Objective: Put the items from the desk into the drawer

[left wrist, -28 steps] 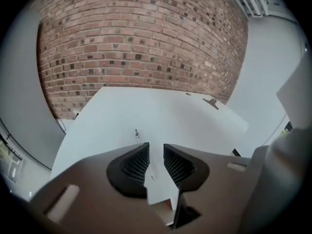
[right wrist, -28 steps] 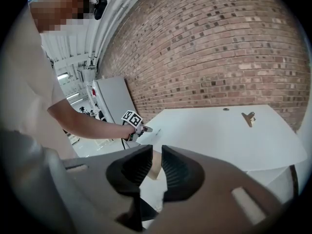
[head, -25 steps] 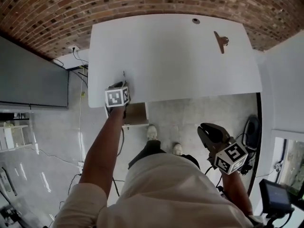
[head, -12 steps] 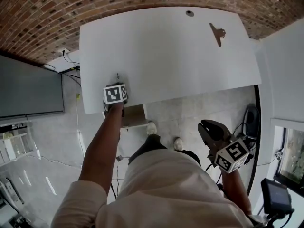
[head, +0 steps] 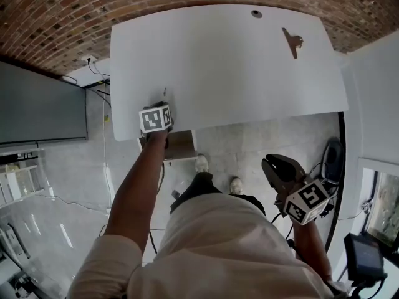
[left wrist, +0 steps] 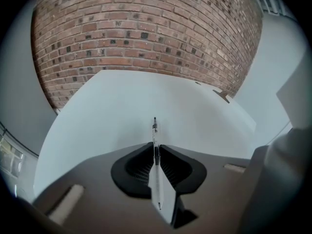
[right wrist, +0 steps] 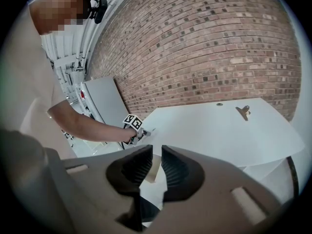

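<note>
Clear pen (left wrist: 154,130) in just-closed left gripper (left wrist: 155,148)

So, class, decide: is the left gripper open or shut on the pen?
Shut on the pen: the left gripper has just been closing its jaws, and both now press the barrel, no gap left.

The desk (head: 237,67) is seen as smooth, matt white; the wall (head: 75,17) is built of rough brick; the pen (left wrist: 155,135) is made of clear, glossy plastic.
</note>
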`<state>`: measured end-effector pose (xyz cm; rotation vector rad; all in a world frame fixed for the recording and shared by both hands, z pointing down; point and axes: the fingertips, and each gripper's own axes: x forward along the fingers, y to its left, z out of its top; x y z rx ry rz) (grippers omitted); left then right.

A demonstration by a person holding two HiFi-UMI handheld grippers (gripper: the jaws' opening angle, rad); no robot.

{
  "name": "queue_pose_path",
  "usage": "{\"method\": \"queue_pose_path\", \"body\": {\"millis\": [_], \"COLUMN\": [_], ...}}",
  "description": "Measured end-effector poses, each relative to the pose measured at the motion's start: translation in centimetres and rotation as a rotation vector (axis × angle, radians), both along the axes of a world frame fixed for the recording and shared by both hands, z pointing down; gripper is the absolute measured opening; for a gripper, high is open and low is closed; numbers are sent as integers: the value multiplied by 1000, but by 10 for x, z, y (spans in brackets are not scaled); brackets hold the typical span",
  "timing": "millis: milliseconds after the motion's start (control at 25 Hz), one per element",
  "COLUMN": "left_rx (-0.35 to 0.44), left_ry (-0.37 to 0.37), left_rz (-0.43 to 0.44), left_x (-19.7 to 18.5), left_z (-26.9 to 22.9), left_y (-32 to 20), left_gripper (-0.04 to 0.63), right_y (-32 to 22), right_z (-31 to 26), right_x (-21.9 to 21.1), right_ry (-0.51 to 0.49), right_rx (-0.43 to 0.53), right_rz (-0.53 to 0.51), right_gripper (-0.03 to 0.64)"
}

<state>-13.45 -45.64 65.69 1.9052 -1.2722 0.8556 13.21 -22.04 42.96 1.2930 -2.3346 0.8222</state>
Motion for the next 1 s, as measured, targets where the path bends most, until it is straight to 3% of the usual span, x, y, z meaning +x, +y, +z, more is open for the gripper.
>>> {"method": "queue_pose_path", "body": {"millis": [280,680,840,1000], "left_rx": [59,75,91,90], "left_ry": [23,22,85,60], "left_rz": [-45,-150,-174,-207], "left_x": [-6,-23,-20,-17], "left_z": [-23,-32,-10,-24], "left_y": [32,120,156,194], "left_gripper": [49,49,49,49], "right_y": [15,54,76,98], "right_z": [0,-1,-2,0], "right_x": [0,5,9,12], "right_ry": [-13,-30,-32,-30], "right_rx": [15,33,42,39], "right_rz": [-68,-199,-254,-294], "right_gripper": [49,49,49,49]}}
